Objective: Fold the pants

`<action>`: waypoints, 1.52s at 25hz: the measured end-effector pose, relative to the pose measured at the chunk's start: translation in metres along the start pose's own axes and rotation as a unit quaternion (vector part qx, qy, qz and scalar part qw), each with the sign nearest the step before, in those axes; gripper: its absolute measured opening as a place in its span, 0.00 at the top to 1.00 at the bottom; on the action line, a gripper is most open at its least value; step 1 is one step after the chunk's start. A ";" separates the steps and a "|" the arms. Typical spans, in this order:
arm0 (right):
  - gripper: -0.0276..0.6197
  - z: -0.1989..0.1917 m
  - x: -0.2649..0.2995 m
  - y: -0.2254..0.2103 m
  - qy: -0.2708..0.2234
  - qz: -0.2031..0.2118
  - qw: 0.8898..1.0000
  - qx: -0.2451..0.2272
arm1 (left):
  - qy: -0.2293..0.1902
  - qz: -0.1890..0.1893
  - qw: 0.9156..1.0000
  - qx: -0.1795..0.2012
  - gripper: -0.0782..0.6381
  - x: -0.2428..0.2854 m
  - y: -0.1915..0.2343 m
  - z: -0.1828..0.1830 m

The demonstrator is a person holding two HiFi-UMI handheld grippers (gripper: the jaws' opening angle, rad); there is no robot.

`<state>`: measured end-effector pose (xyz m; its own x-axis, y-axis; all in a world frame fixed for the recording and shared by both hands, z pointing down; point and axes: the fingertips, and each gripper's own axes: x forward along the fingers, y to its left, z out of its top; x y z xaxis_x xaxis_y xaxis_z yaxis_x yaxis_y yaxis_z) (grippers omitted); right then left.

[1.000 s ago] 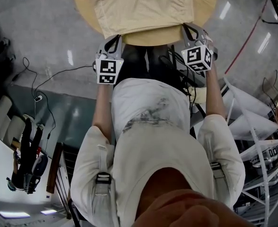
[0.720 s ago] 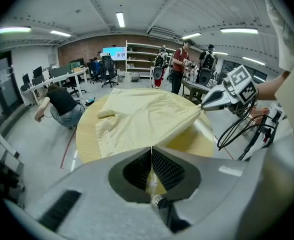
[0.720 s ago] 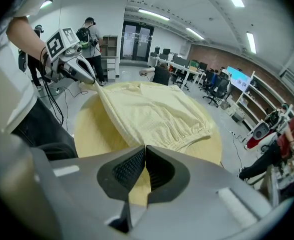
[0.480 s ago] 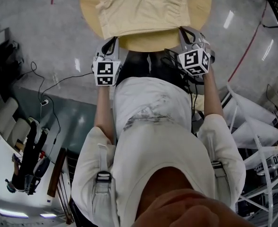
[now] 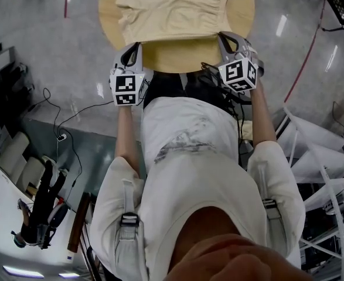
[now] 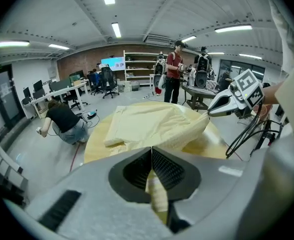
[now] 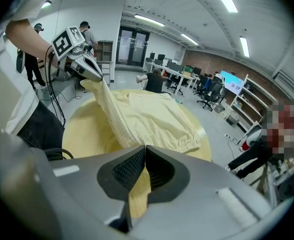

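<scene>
On the round wooden surface (image 5: pixel 177 56) ahead of me lie the pale yellow pants (image 5: pixel 172 7). They are spread over most of its top, with bare wood showing along the near rim.

I hold the near edge of the pants at its two corners. My left tongs (image 5: pixel 134 45) are pressed together on the left corner. In the left gripper view a strip of the ribbed yellow cloth runs between the dark ridged pads (image 6: pixel 136 170) and hangs out below them. My right tongs (image 5: pixel 223 38) pinch the right corner the same way, and the right gripper view shows a fold of cloth caught between their pads. The edge runs taut from one tongs to the other and is raised off the wood, while the rest of the pants rests on the surface.

Each tongs carries a cube faced with square black-and-white markers, the left cube (image 5: pixel 128 89) and the right cube (image 5: pixel 238 75). The marks on them are blocky patterns.

A lit screen (image 6: pixel 111 63) on the far brick wall shows something too small for me to read. Near the surface a person (image 6: pixel 61 120) in a black top crouches on the grey floor (image 6: pixel 36 149).
</scene>
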<state>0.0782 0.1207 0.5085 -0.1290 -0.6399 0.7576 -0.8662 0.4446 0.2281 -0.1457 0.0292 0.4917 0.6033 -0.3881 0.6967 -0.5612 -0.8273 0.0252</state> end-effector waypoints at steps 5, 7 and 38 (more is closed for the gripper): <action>0.93 0.004 0.010 -0.012 0.021 -0.024 0.999 0.020 | -0.007 -0.031 0.999 0.010 0.87 0.019 0.013 0.016; 0.93 0.007 0.011 -0.017 0.029 -0.036 0.998 0.034 | -0.007 -0.045 0.999 0.014 0.87 0.025 0.018 0.024; 0.93 0.048 0.051 -0.099 0.057 -0.107 0.989 0.086 | -0.048 -0.101 0.990 0.080 0.87 0.123 0.094 0.149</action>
<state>0.1341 0.0143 0.4951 0.1130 -0.6284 0.7697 -0.9381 0.1879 0.2911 -0.0399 -0.1564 0.4733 0.7495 -0.2378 0.6178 -0.3303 -0.9431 0.0376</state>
